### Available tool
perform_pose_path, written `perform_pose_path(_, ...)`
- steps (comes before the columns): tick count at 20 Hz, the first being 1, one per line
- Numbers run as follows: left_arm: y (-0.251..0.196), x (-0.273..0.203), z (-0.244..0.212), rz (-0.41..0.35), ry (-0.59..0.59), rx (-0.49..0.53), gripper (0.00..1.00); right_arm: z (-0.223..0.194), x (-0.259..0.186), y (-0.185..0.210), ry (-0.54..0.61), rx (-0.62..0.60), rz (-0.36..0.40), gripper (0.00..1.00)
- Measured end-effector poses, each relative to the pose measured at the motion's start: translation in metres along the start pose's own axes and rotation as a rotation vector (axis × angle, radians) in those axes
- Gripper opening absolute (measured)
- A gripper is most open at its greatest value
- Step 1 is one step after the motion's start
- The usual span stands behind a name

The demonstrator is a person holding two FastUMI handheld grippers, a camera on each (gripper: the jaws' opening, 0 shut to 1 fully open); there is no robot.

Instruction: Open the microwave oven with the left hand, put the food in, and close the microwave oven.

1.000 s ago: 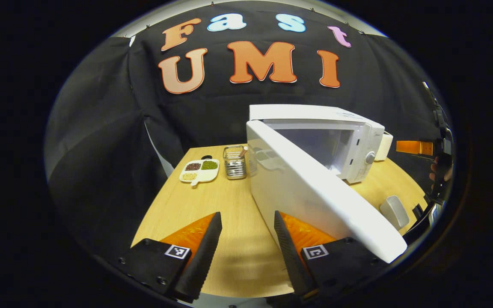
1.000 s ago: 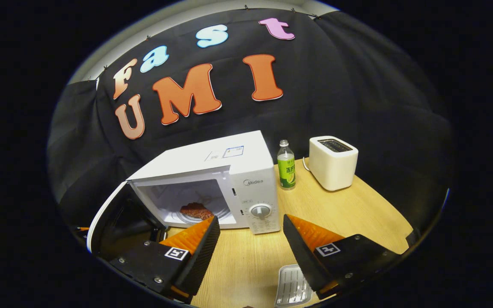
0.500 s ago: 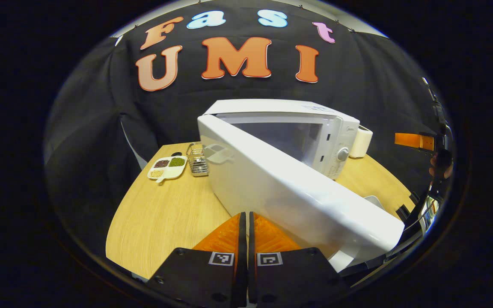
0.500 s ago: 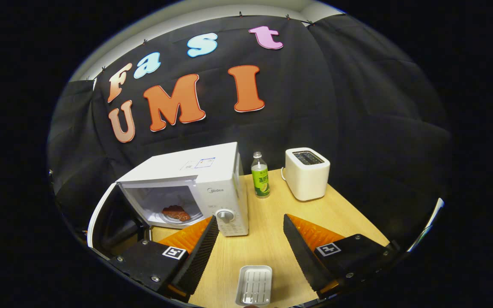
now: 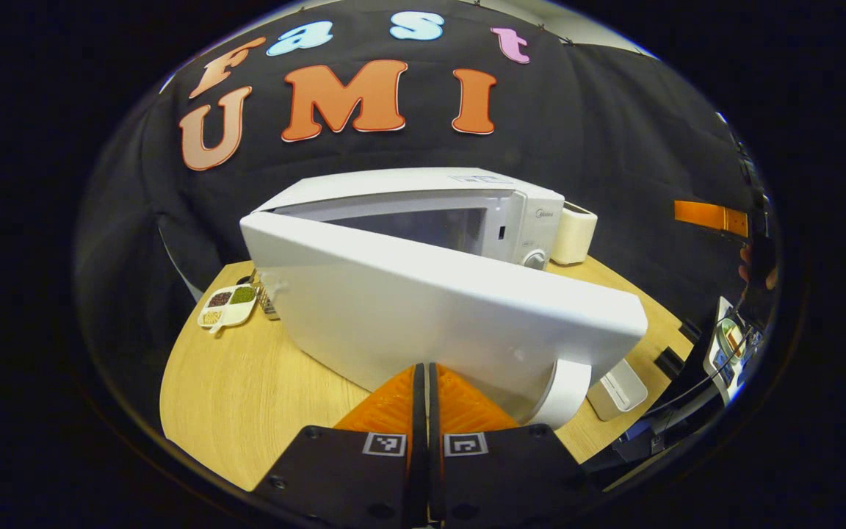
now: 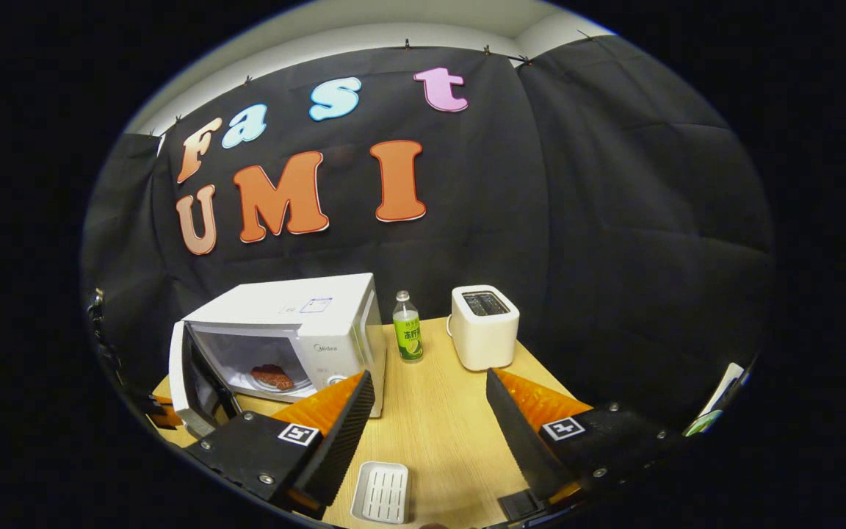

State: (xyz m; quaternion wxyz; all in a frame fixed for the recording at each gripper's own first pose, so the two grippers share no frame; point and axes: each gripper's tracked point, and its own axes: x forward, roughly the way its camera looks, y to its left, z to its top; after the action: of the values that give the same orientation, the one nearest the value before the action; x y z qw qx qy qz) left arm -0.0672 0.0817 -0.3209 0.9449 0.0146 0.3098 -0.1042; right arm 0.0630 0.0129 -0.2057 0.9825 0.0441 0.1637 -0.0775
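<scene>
left gripper (image 5: 423, 382): fingers pressed together, tips at the outer face of the microwave door (image 5: 423, 308), nothing between them.
right gripper (image 6: 427, 411): fingers wide apart, ridged inner faces, above the wooden table (image 6: 445, 411).
microwave (image 6: 298, 323): boxy, glossy white, ahead-left of the right fingers, door partly open.
food (image 6: 271, 376): reddish-brown lump on the plate inside the cavity.
tray (image 6: 382, 501): small, white, ribbed, between the right fingers.
divided dish (image 5: 227, 306): white, grains in its compartments.
</scene>
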Motion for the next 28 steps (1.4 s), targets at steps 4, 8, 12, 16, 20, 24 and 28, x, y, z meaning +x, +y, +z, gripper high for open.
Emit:
perform_pose_path(4, -0.012, 0.024, 0.015, -0.009, -0.018, 0.053, 0.05, 0.001, -0.008, 0.003, 0.006, 0.035, 0.025, 0.95)
perform_pose_path(8, -0.021, 0.054, 0.030, -0.004, -0.016, 0.077, 0.03, 0.006, -0.012, -0.002, -0.003, 0.032, 0.025, 0.95)
perform_pose_path(12, -0.030, 0.083, 0.048, -0.002, -0.033, 0.092, 0.05, 0.012, -0.018, -0.009, -0.014, 0.006, 0.017, 0.95)
perform_pose_path(16, -0.028, 0.111, 0.067, 0.028, -0.062, 0.084, 0.06, 0.015, -0.017, -0.010, -0.011, 0.008, 0.024, 0.95)
perform_pose_path(20, -0.019, 0.133, 0.085, 0.083, -0.093, 0.074, 0.06, 0.016, -0.011, -0.014, -0.005, 0.012, 0.024, 0.95)
perform_pose_path(24, -0.027, 0.136, 0.081, 0.118, -0.117, 0.074, 0.05, 0.013, -0.006, -0.018, 0.007, 0.025, 0.022, 0.95)
perform_pose_path(28, -0.027, 0.137, 0.082, 0.163, -0.139, 0.084, 0.05, 0.015, 0.002, -0.021, 0.007, 0.026, 0.018, 0.95)
